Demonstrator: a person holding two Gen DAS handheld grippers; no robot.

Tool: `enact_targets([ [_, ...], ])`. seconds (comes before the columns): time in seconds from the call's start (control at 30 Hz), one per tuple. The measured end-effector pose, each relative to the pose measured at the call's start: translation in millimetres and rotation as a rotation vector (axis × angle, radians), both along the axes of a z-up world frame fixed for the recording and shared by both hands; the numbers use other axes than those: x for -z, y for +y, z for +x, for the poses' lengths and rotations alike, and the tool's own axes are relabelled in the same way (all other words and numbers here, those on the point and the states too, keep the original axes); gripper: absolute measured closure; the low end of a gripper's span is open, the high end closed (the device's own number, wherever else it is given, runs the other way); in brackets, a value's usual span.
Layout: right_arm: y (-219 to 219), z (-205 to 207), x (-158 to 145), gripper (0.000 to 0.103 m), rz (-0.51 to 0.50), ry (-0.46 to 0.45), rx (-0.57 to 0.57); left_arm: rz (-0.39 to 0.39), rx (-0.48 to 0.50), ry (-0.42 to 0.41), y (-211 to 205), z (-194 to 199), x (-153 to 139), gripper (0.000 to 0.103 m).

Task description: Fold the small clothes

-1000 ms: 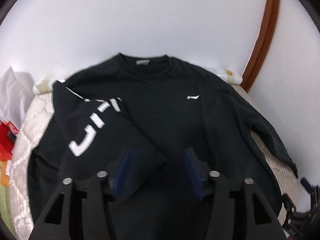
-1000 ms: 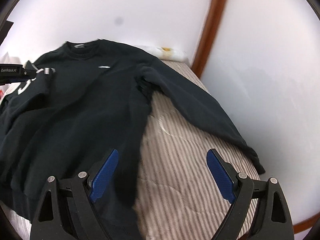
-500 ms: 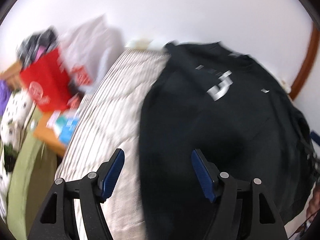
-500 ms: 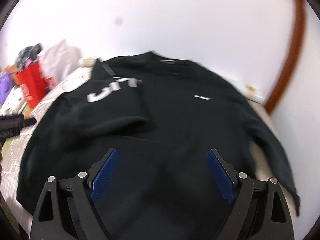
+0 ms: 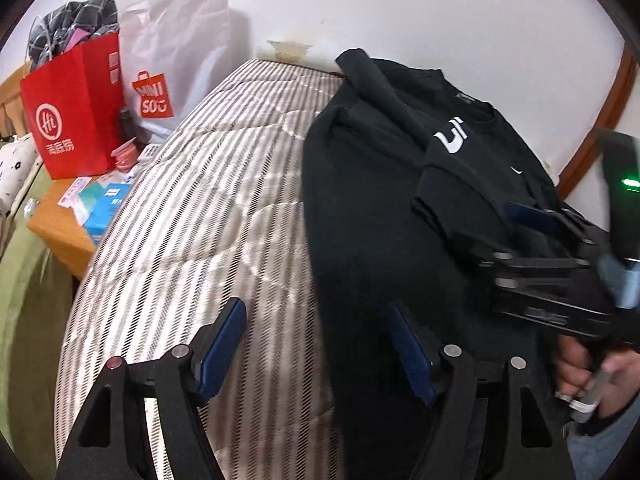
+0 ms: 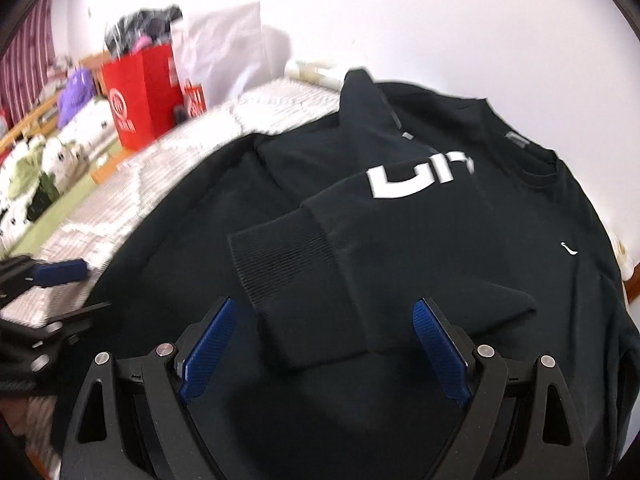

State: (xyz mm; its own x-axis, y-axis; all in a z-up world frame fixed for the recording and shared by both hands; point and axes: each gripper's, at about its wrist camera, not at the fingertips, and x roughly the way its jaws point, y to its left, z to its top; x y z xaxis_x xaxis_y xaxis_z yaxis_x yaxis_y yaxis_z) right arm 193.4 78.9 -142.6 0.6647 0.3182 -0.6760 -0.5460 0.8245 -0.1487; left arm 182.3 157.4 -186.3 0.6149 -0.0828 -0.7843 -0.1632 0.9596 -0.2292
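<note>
A black sweatshirt lies front up on a striped mattress. One sleeve with white letters is folded across the chest, its ribbed cuff near the hem. My left gripper is open and empty over the sweatshirt's left edge near the hem. My right gripper is open and empty just short of the folded cuff; it also shows in the left wrist view. The left gripper shows at the left edge of the right wrist view.
A red paper bag and a white bag stand on a wooden bedside table to the left of the mattress. A white wall runs behind the bed. A brown wooden trim is at the right.
My left gripper let go of the folded sleeve, opened and swung left to the sweatshirt's left edge. My right gripper swung left from the far sleeve to the folded cuff.
</note>
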Motion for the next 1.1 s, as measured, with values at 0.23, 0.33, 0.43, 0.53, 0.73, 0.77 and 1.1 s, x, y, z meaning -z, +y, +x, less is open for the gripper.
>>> enact_targets([
  [0.23,-10,20,-8,0.092,0.057,-0.046,0.017,0.035,-0.018,-0.007,-7,8,3,0.031],
  [0.33,-39,26,-31,0.093,0.175,-0.051,0.034,0.063,-0.019,-0.006,-9,9,4,0.031],
  [0.43,-81,30,-56,0.093,0.229,-0.102,0.114,0.087,-0.028,-0.002,-13,10,5,0.03],
  [0.53,-134,38,-78,0.093,0.315,-0.146,0.211,0.11,-0.029,-0.001,-16,11,5,0.029],
  [0.73,-250,72,-82,0.093,0.488,-0.122,0.432,0.148,-0.035,0.005,-19,12,7,0.029],
  [0.77,-263,75,-78,0.093,0.506,-0.109,0.458,0.148,-0.037,0.006,-19,13,7,0.029],
  [1.1,-315,86,-32,0.085,0.48,0.0,0.575,0.143,-0.042,0.033,-17,17,6,0.029],
])
